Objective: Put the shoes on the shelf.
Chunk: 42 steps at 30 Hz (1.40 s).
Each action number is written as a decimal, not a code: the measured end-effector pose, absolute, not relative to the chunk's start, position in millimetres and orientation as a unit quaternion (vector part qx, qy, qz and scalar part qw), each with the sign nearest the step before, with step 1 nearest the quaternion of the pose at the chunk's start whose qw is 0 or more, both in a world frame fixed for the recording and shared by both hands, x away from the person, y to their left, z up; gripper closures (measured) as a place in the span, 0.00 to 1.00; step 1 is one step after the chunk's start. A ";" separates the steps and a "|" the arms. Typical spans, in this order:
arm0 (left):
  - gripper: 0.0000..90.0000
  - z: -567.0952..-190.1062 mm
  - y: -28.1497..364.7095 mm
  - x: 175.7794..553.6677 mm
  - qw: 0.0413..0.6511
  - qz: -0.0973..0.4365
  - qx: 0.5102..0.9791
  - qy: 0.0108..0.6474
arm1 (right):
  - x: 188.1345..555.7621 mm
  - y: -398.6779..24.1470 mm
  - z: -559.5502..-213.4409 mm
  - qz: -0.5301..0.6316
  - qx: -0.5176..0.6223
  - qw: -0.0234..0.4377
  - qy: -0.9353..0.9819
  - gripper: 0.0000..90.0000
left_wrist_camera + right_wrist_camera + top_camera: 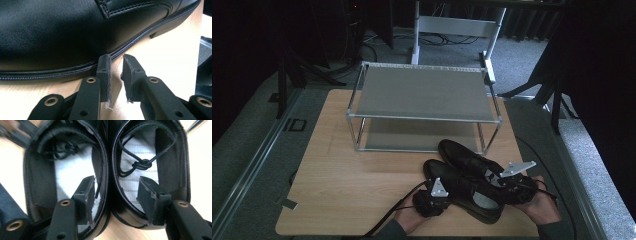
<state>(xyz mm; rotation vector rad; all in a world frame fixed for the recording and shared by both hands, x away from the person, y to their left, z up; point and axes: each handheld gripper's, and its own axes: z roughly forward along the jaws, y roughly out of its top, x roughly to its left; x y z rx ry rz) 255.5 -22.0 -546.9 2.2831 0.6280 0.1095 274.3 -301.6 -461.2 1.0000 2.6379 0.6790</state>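
Your right gripper (116, 195) is spread wide, one jaw inside each black shoe (464, 187), straddling their touching inner walls. Your left gripper (116, 75) sits slightly parted at the near shoe's sole. Pair's on the desk (352, 185) before the rack (422, 95).

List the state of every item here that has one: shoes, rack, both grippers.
Left shoe: flat on table, laces tucked inside.
Right shoe: flat, pressed against left shoe.
Shoe rack: upright, both shelves empty.
Left gripper: open, at left shoe's sole.
Right gripper: open, one jaw inside each shoe.
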 end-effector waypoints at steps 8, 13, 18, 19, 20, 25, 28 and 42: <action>0.85 -547.6 -21.6 255.4 0.378 0.044 0.891 0.246 | 280.7 -294.3 -463.8 0.189 0.339 0.123 0.913 0.59; 0.85 -547.9 -21.8 254.7 0.380 0.045 0.890 0.248 | 285.1 -288.3 -465.7 0.160 0.337 0.115 0.921 0.58; 0.84 -548.4 -21.3 254.6 0.382 0.044 0.889 0.248 | 291.5 -282.5 -478.3 0.120 0.335 0.095 0.930 0.62; 0.84 -548.4 -21.1 254.9 0.383 0.043 0.889 0.248 | 293.3 -283.7 -478.3 0.128 0.339 0.086 0.928 0.65; 0.84 -548.5 -20.9 255.0 0.383 0.044 0.889 0.248 | 295.0 -285.1 -478.6 0.133 0.341 0.077 0.928 0.67; 0.82 -547.9 -20.2 255.9 0.388 0.051 0.884 0.255 | 300.5 -288.0 -479.3 0.150 0.354 0.033 0.923 0.81; 0.81 -547.8 -20.0 255.6 0.389 0.053 0.883 0.256 | 299.0 -289.5 -479.4 0.165 0.355 0.028 0.920 0.86; 0.76 -544.8 -14.5 254.3 0.399 0.063 0.876 0.263 | 288.8 -290.6 -477.0 0.215 0.381 0.047 0.898 0.89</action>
